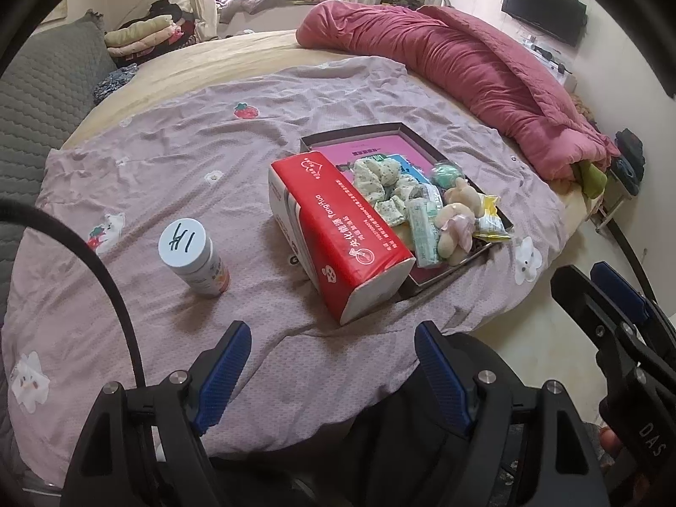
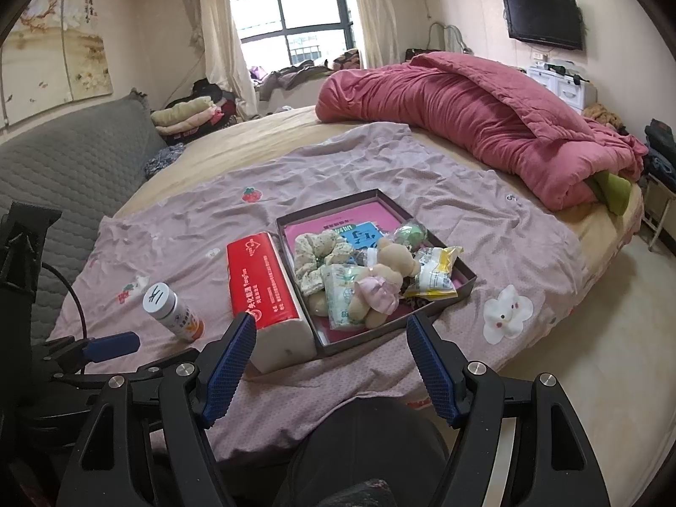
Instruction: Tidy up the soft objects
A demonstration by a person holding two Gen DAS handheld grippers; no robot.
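Observation:
A dark shallow box point(image 1: 397, 129) point(image 2: 464, 281) lies on the pink bedspread. In it lie a floral scrunchie point(image 1: 380, 177) point(image 2: 321, 249), a plush bear in a pink dress point(image 1: 454, 219) point(image 2: 382, 283), a green tissue pack point(image 1: 422, 228) point(image 2: 338, 295), a yellow snack packet point(image 1: 490, 219) point(image 2: 435, 274) and a green ball point(image 1: 448, 173) point(image 2: 412, 232). A red tissue pack point(image 1: 338, 232) point(image 2: 264, 283) leans against the box's left side. My left gripper point(image 1: 333, 376) is open and empty, short of the tissue pack. My right gripper point(image 2: 331, 374) is open and empty, short of the box.
A white-capped pill bottle point(image 1: 194, 257) point(image 2: 169, 310) stands left of the tissue pack. A rolled red quilt point(image 1: 464, 67) point(image 2: 486, 118) lies at the far right of the bed. A grey headboard point(image 1: 42, 97) point(image 2: 72, 160) is on the left. The floor point(image 2: 612, 317) is right of the bed.

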